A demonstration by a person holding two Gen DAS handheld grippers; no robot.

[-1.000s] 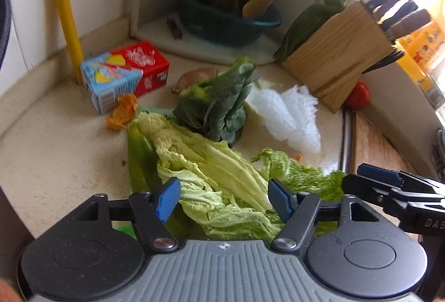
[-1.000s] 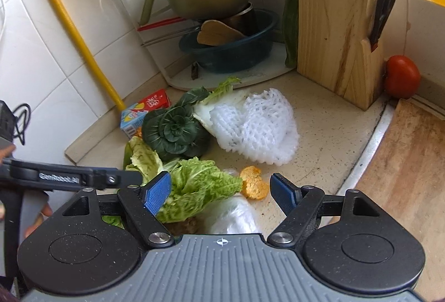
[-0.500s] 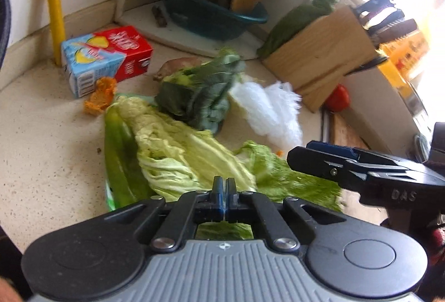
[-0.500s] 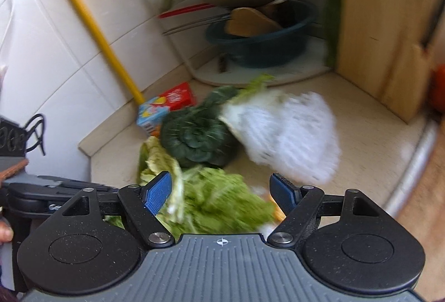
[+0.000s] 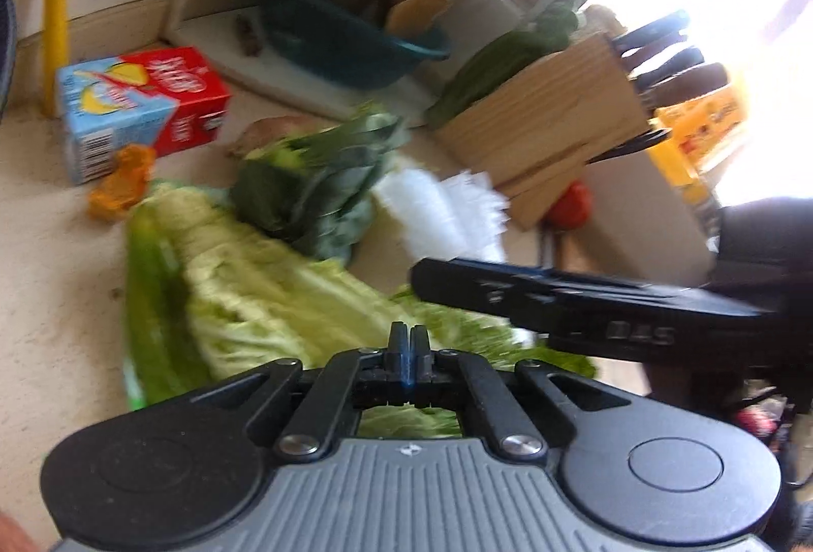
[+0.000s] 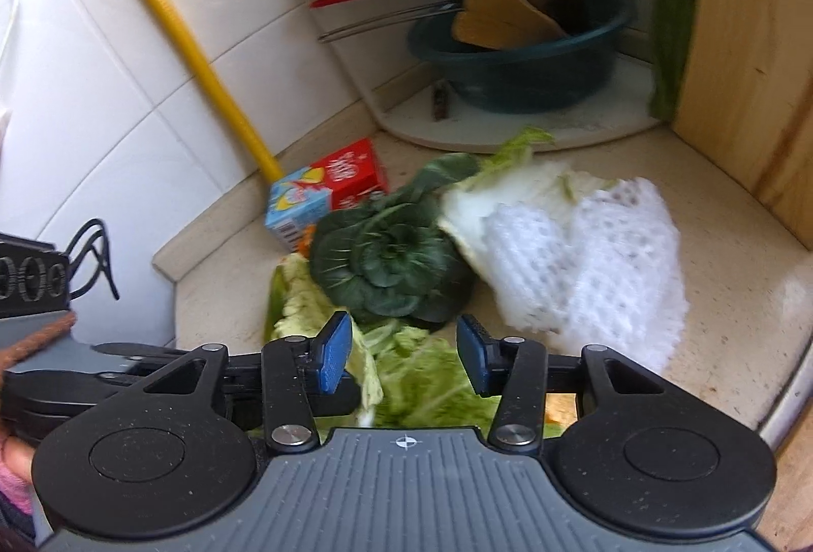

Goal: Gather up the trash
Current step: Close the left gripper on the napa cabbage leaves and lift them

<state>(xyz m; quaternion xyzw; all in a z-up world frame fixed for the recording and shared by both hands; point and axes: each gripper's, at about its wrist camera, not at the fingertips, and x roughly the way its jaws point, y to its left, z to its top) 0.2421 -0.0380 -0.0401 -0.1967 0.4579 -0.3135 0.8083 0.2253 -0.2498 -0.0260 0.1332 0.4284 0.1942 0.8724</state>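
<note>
Nearest the lens in the left wrist view, the left gripper [image 5: 405, 351] has its blue pads pressed together at bottom centre; pale cabbage leaves [image 5: 264, 293] lie directly under and beyond it, but blur hides whether a leaf edge is pinched between the pads, so I cannot tell if it carries anything. In the right wrist view the right gripper [image 6: 404, 359] stands with its jaws apart at a moderate width, low in the frame over the same cabbage leaves, with nothing between the pads. Judging by this, collection has barely started: almost all the scraps remain on the bench [image 6: 711, 216]. Just past the cabbage sits a dark green bok choy head [image 6: 386, 267] at mid-frame, touching the leaves, and to its right a white foam fruit net [image 6: 599, 262] beside a whitish cabbage stub. Further back, toward the left of the frame, a red-and-blue drink carton [image 6: 325, 191] lies near the yellow pipe [image 6: 203, 59], with an orange peel scrap [image 5: 122, 186] just beside it. No bin or bag appears in either view, so where the trash goes cannot be told.
</note>
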